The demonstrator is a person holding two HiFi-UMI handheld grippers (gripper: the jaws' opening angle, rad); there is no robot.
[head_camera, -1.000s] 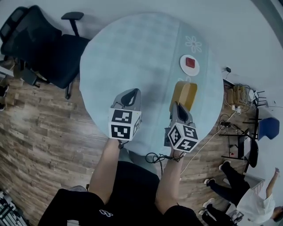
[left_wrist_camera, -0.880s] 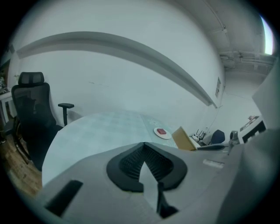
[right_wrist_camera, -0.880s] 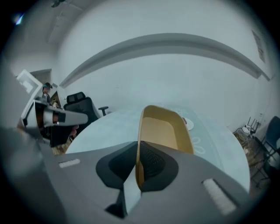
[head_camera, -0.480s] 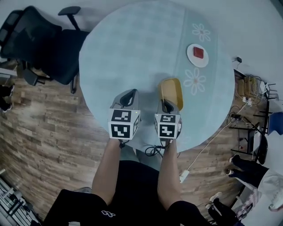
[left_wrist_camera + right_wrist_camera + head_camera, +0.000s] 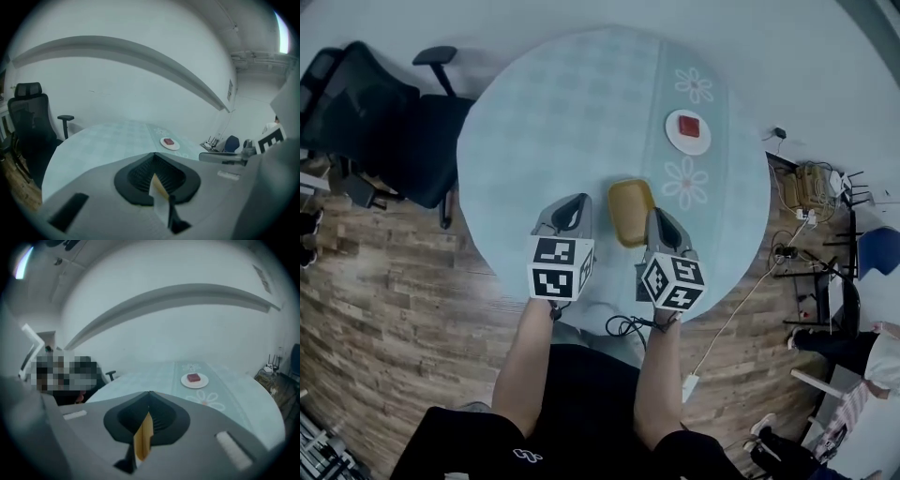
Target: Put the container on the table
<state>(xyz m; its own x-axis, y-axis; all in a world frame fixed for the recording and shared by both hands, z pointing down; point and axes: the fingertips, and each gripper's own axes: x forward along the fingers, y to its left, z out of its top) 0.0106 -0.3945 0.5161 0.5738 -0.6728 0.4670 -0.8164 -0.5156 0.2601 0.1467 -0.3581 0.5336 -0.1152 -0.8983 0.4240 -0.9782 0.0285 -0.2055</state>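
On the round table (image 5: 544, 122), the yellow container (image 5: 631, 212) has shifted from ahead of the right gripper (image 5: 660, 221) to between it and the left gripper (image 5: 577, 202), whose jaws stay together, empty; the right gripper's jaws clamp the container's wall, and it seems to rest on the table. A black office chair (image 5: 384, 122) stands at the table's left; a white plate (image 5: 688, 142) with a red block (image 5: 688, 126) lies well beyond the container.
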